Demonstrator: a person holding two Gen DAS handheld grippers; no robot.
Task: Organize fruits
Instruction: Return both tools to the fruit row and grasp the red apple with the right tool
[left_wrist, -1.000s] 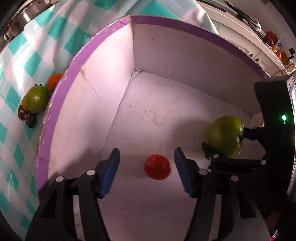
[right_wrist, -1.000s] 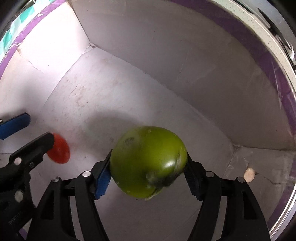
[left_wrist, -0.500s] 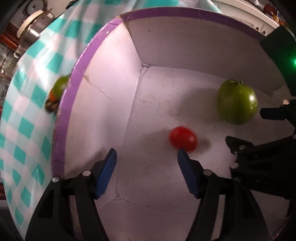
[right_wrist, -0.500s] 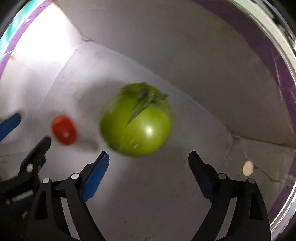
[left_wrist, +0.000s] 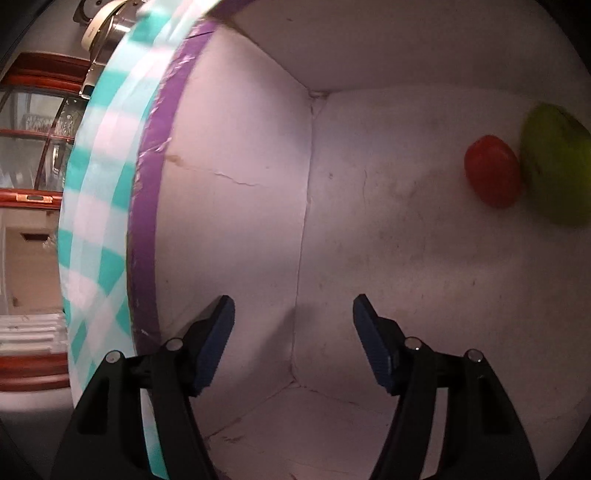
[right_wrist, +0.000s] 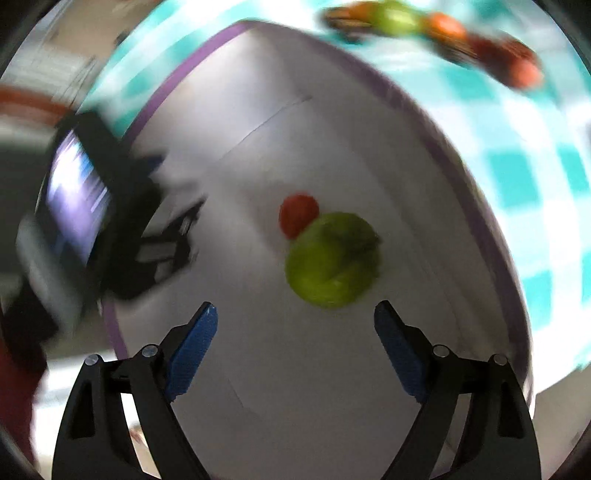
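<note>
A green tomato (right_wrist: 332, 258) and a small red tomato (right_wrist: 297, 214) lie touching on the floor of a white box with a purple rim (right_wrist: 454, 173). My right gripper (right_wrist: 295, 328) is open and empty, above and just in front of the green tomato. My left gripper (left_wrist: 293, 321) is open and empty, low inside the box near its left wall (left_wrist: 229, 206). In the left wrist view the red tomato (left_wrist: 493, 170) and green tomato (left_wrist: 554, 170) sit far right. The left gripper's body (right_wrist: 122, 229) shows blurred at the left of the right wrist view.
The box stands on a teal and white checked cloth (right_wrist: 517, 147). Several more fruits (right_wrist: 432, 33), green, orange and red, lie on the cloth beyond the box. A metal pot (left_wrist: 107, 22) and a wooden glass cabinet (left_wrist: 33, 129) are past the cloth's left edge.
My right gripper let go of the green tomato, which dropped to the box floor beside the red one, then pulled back and swung. My left gripper swung left, away from the red tomato.
</note>
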